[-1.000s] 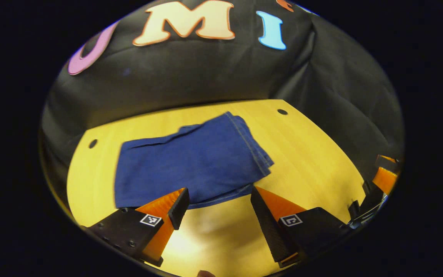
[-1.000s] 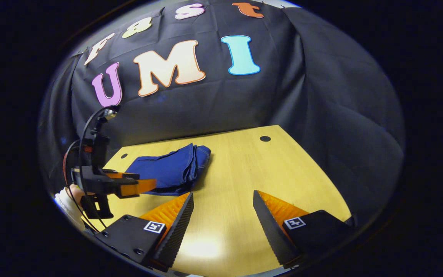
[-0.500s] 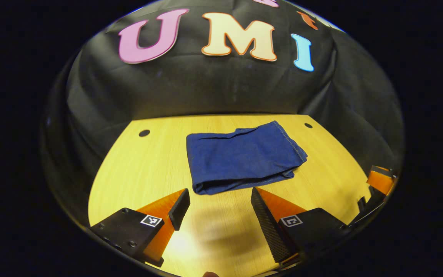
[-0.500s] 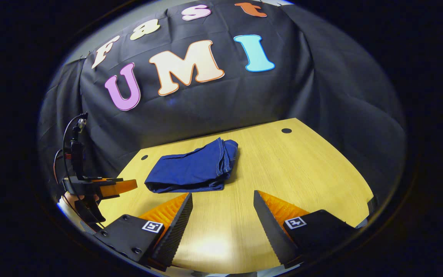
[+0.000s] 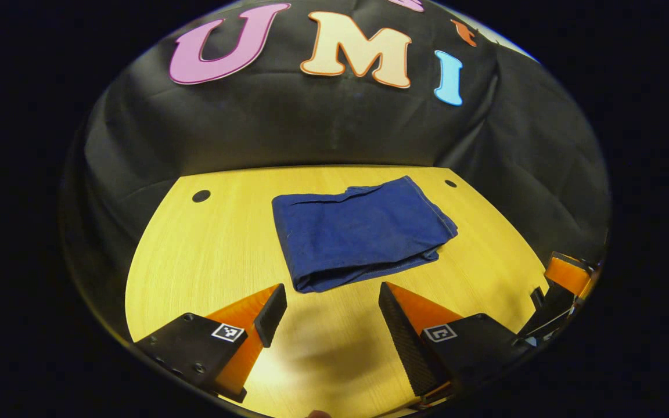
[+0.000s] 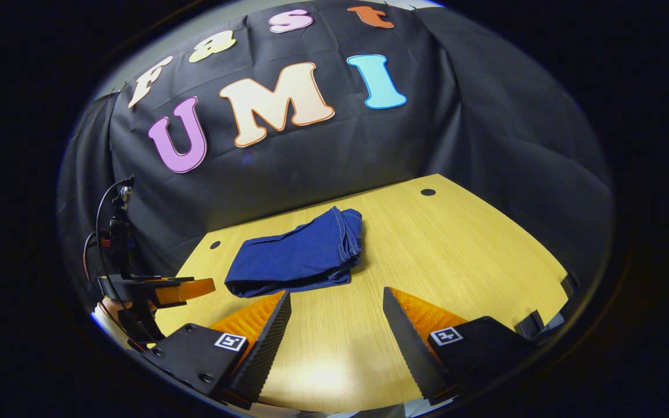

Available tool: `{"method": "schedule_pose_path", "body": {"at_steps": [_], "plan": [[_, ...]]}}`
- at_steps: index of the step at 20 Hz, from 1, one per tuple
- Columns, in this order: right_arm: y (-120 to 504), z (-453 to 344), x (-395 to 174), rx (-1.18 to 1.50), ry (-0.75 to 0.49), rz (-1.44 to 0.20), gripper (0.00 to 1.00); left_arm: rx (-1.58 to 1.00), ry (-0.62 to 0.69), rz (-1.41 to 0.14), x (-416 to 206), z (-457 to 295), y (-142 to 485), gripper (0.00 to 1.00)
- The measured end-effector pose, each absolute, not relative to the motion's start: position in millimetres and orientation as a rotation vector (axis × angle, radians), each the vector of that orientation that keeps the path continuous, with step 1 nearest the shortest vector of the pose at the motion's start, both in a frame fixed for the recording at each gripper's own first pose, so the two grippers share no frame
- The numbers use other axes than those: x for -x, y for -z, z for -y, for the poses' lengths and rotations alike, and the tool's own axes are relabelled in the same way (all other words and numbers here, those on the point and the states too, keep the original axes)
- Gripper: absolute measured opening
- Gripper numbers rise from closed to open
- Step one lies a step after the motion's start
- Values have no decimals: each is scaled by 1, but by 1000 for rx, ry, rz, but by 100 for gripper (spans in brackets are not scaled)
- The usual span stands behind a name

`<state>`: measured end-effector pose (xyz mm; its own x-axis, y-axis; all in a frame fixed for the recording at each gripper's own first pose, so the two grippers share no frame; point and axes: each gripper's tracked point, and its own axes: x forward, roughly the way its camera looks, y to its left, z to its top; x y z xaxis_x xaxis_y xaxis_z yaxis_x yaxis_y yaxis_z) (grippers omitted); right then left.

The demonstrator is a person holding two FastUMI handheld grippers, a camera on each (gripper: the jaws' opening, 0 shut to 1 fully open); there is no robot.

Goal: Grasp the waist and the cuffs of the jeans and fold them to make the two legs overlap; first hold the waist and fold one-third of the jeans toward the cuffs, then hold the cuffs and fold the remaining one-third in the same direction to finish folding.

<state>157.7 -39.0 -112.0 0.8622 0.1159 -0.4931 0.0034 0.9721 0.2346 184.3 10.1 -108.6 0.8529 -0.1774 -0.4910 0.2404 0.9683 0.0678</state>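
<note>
Yellow wood-grain tabletop (image 5: 207, 255) with a curved near edge and small dark round holes near its far corners spreads below the draped black cloth wall (image 5: 288, 128), which hangs in soft folds. On the bare wood, toward the far side, lie the dark blue denim jeans (image 5: 360, 232), folded into a thick, roughly rectangular stack with pale stitching along one seam; in the right gripper view the jeans (image 6: 297, 255) show layered rounded edges at their right end. The left gripper (image 5: 326, 310) hovers just short of the bundle's near edge, its black ridged pads on orange wedge fingers spread wide apart with nothing between them. The right gripper (image 6: 337, 319) is likewise spread and empty, apart from the cloth, over bare wood. Each finger base carries a small square black-and-white marker.
</note>
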Motion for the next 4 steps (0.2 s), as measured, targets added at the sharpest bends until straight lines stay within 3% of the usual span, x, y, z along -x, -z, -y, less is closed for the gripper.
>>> {"method": "schedule_pose_path", "body": {"at_steps": [4], "plan": [[113,50,-144,-219,3,-531,98,-119,279,-519,-184,2,112,96]]}}
